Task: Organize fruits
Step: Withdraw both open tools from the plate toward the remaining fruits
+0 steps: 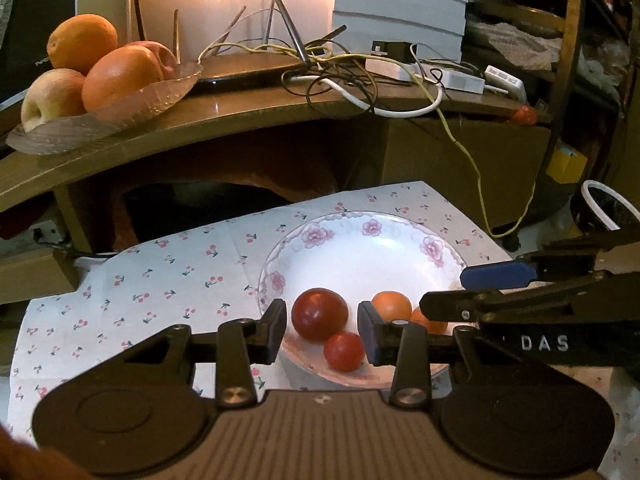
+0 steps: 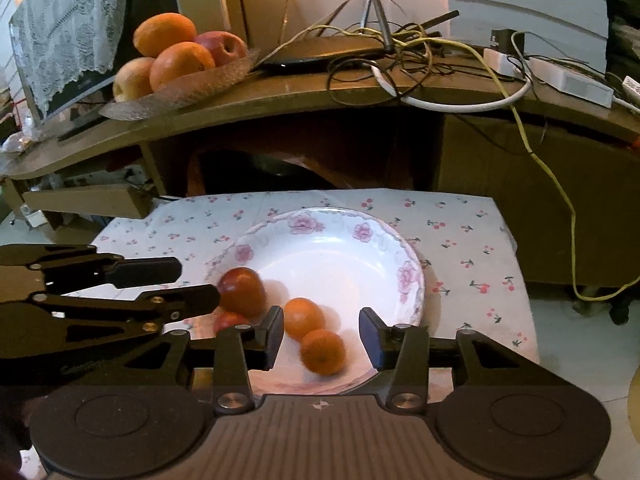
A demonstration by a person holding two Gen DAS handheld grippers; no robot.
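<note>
"DAS" reads in white on the right gripper (image 1: 444,292) body, seen from the left wrist view; faint lettering on the left gripper's arm in the right view is too dim to read.

I see four small fruits on the plate (image 1: 372,236), all in its near half. Dark red plum (image 1: 319,314), glossy, largest; small red one (image 1: 343,351) touching it at the front. Two oranges (image 2: 304,317) (image 2: 322,351) to the right, touching each other, slightly blurred.

Left gripper (image 1: 322,332): jaws apart, the red pair between the fingers, pads not pressing them. Released. Right gripper: jaws apart around the oranges, gaps on both sides. Released too.

Plate is white with a pink flower rim, far half bare. It sits on a cherry-print cloth (image 1: 160,280); cloth has free space left of the plate, and its right edge is close to the plate in the left view. Grippers stand side by side, close, tips nearly meeting over the plate.

Shelf (image 1: 248,112) behind, higher: glass dish (image 1: 132,104) with big oranges and apples, and tangled cables (image 1: 340,68) to the right.
</note>
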